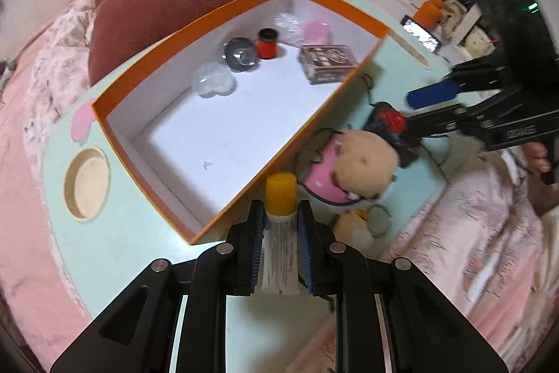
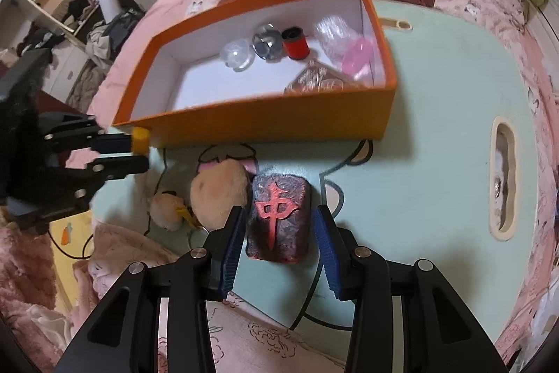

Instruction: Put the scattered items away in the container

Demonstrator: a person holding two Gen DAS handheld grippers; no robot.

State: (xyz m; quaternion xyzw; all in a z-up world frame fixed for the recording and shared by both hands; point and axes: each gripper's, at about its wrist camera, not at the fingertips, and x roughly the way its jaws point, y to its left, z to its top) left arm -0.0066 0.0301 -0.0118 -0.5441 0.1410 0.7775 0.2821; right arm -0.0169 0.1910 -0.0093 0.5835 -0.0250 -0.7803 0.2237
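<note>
Carrying a yellow-capped tube, the left gripper has its pads clamped on the tube's body, cap poking just over the near wall of the orange box. Right gripper straddles a dark mahjong-tile cushion w/ red character, just outside the box's near wall; jaws apart, not pressing on it yet. Beside the cushion, box-side left, lie a tan plush & a smaller plush chick. Step in hand, I'd say: tube drop-off. Next: move tube over the box floor, release; right jaws need to close on the cushion.
</note>
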